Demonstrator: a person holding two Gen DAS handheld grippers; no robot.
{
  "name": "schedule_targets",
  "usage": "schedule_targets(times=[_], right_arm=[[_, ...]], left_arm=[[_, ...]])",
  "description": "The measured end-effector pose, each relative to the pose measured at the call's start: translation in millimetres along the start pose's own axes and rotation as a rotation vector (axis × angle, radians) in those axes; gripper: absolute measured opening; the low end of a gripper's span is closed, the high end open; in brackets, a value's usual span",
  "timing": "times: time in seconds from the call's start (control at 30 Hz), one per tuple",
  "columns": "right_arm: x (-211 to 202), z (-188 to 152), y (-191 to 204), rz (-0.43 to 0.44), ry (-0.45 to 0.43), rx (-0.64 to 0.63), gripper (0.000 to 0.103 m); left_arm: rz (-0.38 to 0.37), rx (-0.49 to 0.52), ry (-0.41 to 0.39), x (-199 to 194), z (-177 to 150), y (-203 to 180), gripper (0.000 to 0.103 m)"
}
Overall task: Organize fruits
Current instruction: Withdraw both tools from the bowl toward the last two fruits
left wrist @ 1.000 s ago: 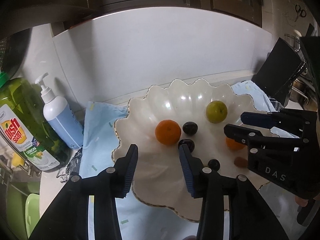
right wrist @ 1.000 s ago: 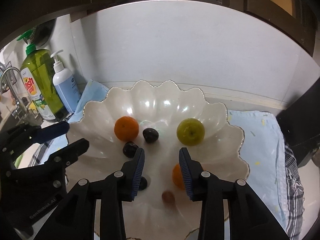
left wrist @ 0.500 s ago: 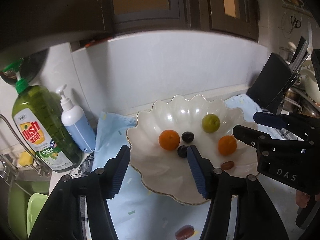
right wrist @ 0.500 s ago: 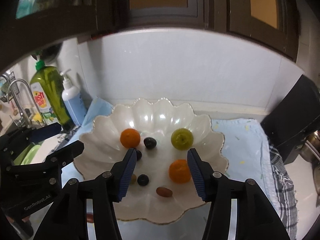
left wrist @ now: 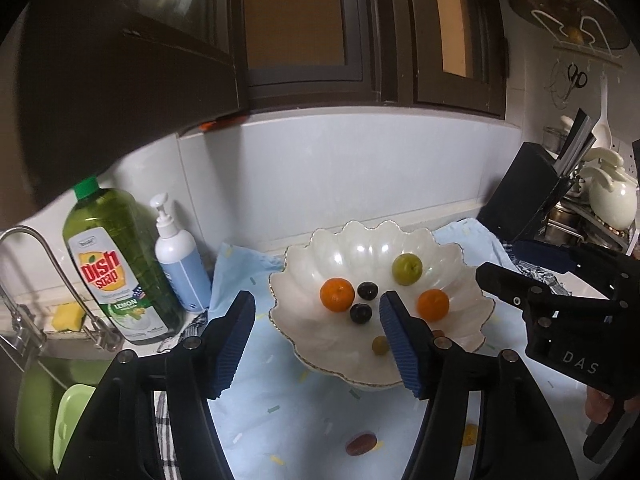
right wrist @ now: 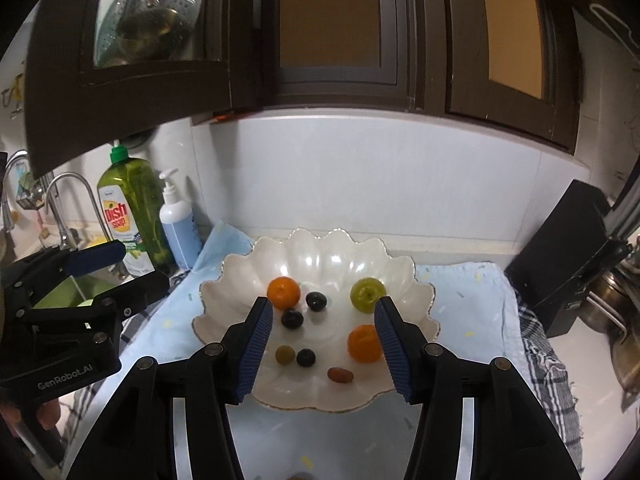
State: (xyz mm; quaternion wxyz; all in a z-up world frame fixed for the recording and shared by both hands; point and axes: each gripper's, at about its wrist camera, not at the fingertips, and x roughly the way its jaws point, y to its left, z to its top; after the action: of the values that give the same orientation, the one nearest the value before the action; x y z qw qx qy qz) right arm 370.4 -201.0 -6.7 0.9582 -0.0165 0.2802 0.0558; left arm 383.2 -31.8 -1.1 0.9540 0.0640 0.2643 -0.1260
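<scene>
While both the left gripper (left wrist: 316, 336) and right gripper (right wrist: 324, 338) gape empty, a reddish date (left wrist: 361, 443) (small, smooth, likely slippery) lies low in frame outside the scalloped bowl (left wrist: 476, 320), best pinched across its middle.

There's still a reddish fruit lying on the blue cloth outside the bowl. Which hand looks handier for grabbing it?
Probably the left. In its own view the reddish fruit lies on the blue cloth just below the open left gripper. The right gripper, also open, points into the bowl.
</scene>
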Motion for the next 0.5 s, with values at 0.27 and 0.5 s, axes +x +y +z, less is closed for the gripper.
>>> schedule_targets(times=[0.27,0.5], right_arm=[[-26,-6,5,-0.003,-0.030,-0.007,0.054],[-40,-21,12,-0.013,-0.043,-0.040,0.054]], left_arm=[[-0.010,0.013,-0.007,-18,-8,-1,0.064],[-0.011,0.036,0.004,-28,-21,-2,0.064]])
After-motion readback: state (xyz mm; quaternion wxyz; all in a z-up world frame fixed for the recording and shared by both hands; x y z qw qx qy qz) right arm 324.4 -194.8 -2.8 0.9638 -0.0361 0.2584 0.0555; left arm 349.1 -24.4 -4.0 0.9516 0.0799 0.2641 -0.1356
